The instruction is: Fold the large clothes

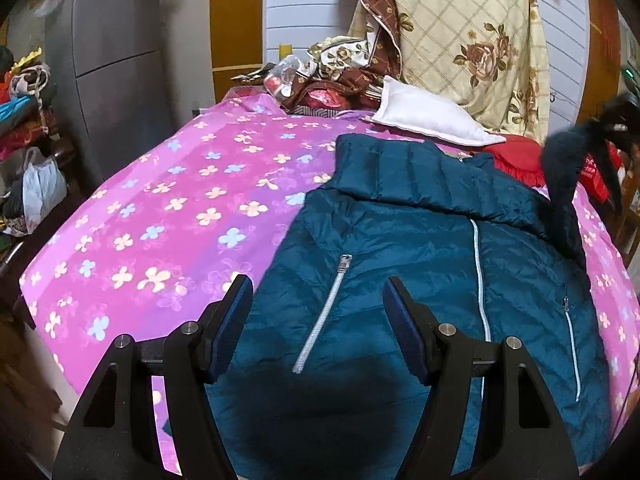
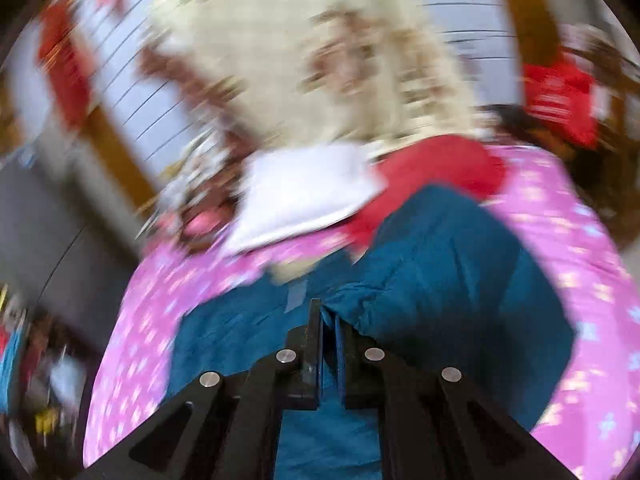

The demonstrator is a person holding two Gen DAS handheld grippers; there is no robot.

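A teal puffer jacket with silver zippers lies front up on a bed covered by a pink flowered sheet. My left gripper hovers open over the jacket's lower left part, near a pocket zipper, with nothing between its fingers. At the far right of the left wrist view, a sleeve of the jacket is raised off the bed and blurred, with my right gripper dark above it. In the blurred right wrist view my right gripper is shut on a fold of the teal jacket.
A white pillow, a red cushion and a pile of flowered quilts crowd the head of the bed. A grey cabinet and heaped clothes and bags stand to the left of the bed.
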